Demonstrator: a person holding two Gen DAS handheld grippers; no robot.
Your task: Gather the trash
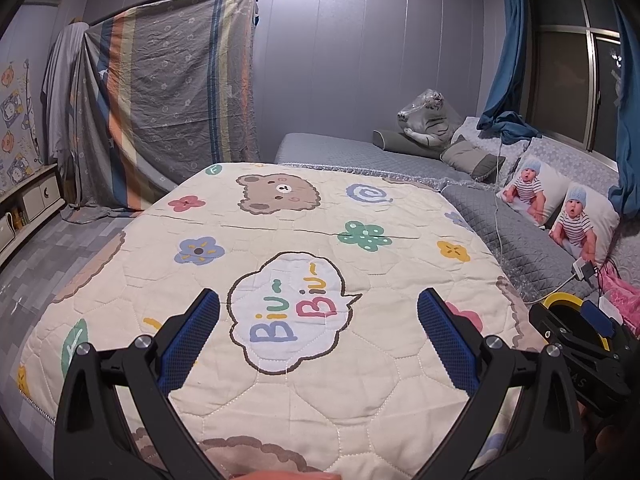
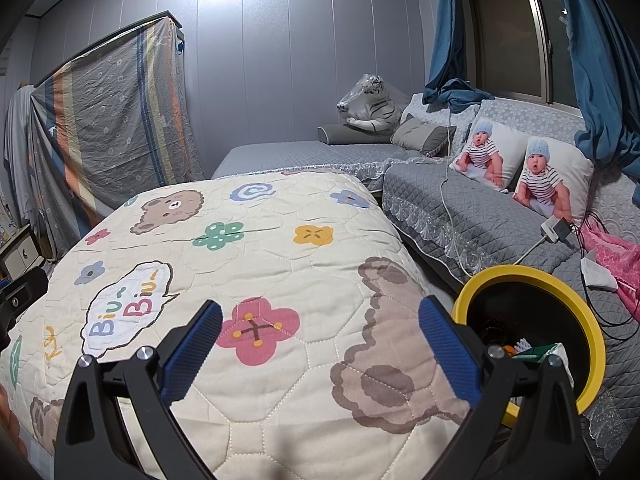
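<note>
A round bin with a yellow rim and black inside stands at the right of the cartoon quilt, between it and the grey sofa. Several scraps lie in it, among them a green and white wrapper. My right gripper hovers open over the quilt's right corner, its right finger just left of the bin. My left gripper is open above the quilt near the "Biu Biu" bubble, nothing between its blue pads. The bin's rim peeks out behind the other gripper's body at the right.
A grey quilted sofa with two baby-print pillows, a white charger with cables and pink cloth lies right. A wrapped tiger plush sits at the back. A striped sheet covers furniture far left.
</note>
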